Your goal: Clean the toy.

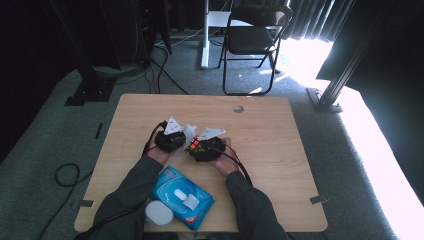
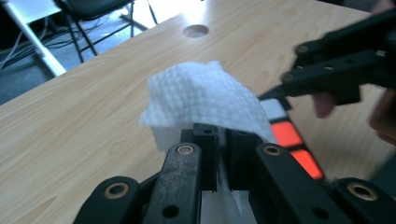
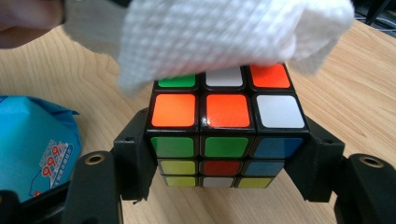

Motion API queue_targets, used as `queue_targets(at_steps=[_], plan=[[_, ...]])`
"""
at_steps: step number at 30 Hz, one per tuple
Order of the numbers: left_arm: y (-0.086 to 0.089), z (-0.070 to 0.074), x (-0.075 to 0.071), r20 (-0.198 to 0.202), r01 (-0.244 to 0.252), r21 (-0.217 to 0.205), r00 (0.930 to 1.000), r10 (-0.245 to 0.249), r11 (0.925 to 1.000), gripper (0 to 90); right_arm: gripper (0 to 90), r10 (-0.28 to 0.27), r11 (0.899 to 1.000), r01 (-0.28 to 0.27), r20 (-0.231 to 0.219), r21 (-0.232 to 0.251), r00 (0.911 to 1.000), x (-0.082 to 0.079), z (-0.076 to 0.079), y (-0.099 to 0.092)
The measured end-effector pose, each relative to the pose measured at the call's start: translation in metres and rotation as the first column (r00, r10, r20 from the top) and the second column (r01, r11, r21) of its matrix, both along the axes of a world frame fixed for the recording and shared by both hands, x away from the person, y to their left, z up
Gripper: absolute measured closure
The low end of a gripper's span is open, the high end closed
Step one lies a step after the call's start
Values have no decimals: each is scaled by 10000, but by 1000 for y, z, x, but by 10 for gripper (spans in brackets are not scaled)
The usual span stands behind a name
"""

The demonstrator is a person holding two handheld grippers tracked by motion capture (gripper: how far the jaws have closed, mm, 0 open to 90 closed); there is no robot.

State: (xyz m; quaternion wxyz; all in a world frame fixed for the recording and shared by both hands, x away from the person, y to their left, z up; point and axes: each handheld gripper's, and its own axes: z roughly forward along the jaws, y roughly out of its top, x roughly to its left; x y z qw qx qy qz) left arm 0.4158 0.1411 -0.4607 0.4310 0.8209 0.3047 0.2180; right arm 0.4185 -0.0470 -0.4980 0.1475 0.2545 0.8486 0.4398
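Here, a glossy black-framed puzzle cube with square coloured stickers sits mid-frame, clamped by its sides in the right gripper. A crumpled, waffle-textured white wipe drapes its top face, pinched tight in the left gripper. At lower left lies a crinkly blue wipe pack on the pale wood-grain table.

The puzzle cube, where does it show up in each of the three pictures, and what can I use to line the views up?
High view: the puzzle cube sits at table centre, between the two grippers.
Left gripper view: right of centre, its orange and white tiles peek out from under the white wipe.
Right gripper view: centre, the cube is clamped between the jaws.
Shared landmark: the white wipe, lying over the cube's top.
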Motion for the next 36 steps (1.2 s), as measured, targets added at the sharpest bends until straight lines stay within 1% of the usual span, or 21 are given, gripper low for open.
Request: queue_targets(at_steps=[2,3,5,6,7,9,10,12,13,14,15,19,22,23,25,26,29,31,32,33,36], plan=[[1,0,2,-10,-252,11,9997,252,9997,850,343,210,9998,-210,-1,-18,9998,-1,0,1],[1,0,3,-58,-320,-58,9995,320,9995,850,343,321,9995,-321,22,-52,9995,-2,0,2],[0,0,2,-69,-240,-12,9997,240,9997,850,343,394,9991,-393,47,-150,9992,-3,0,5],[-1,0,1,-73,-117,14,9999,117,9999,850,343,394,9991,-393,47,-150,9992,-3,0,5],[-5,0,-2,-15,181,192,9998,-181,9997,850,343,399,9991,-399,5,-146,9992,-3,0,6],[-5,0,-2,-15,181,192,9998,-181,9997,850,343,383,9992,-383,-20,-142,9993,-2,0,6],[-9,1,-5,-20,538,296,9986,-537,9981,850,343,357,9993,-358,-48,-76,9994,-2,0,7],[-15,2,-8,-29,876,475,9962,-876,9950,851,343,333,9994,-334,-58,-101,9994,-1,0,7],[-17,2,-9,-74,1050,456,9945,-1048,9934,850,343,290,9995,-291,-69,-139,9996,-1,-1,8],[-17,2,-9,-74,1050,456,9945,-1048,9934,851,343,290,9995,-291,-69,-139,9996,-1,-1,8],[-20,1,-12,-75,1273,455,9919,-1270,9908,851,343,275,9995,-276,-93,-135,9996,0,-1,7],[-25,1,-16,-124,1723,496,9850,-1719,9838,850,343,146,9998,-147,-114,-114,9998,0,-2,7],[-26,1,-18,-54,1834,535,9830,-1834,9816,850,343,61,10000,-61,-144,13,9999,1,-1,5],[-26,1,-18,23,1796,529,9837,-1800,9823,850,343,74,10000,-74,-147,28,9999,1,-1,4],[-25,2,-18,167,1529,613,9879,-1542,9863,851,343,70,10000,-70,-148,40,9999,1,-1,3],[-23,2,-16,163,1439,564,9893,-1450,9880,851,343,95,9999,-94,-156,67,9998,1,-1,3],[-15,1,-12,198,963,553,9950,-975,9938,851,343,128,9999,-127,-156,74,9998,0,-1,1],[-10,1,-10,223,697,511,9972,-709,9963,851,343,106,9999,-105,-144,56,9998,0,-1,0],[-10,1,-10,223,697,511,9972,-709,9963,851,343,106,9999,-105,-144,56,9998,0,-1,0],[-5,0,-9,239,480,434,9985,-491,9979,851,342,100,9999,-99,-126,70,9999,0,-1,-1],[1,-1,-9,267,189,413,9994,-200,9990,850,343,33,9999,-31,-143,120,9999,1,-1,-3]])
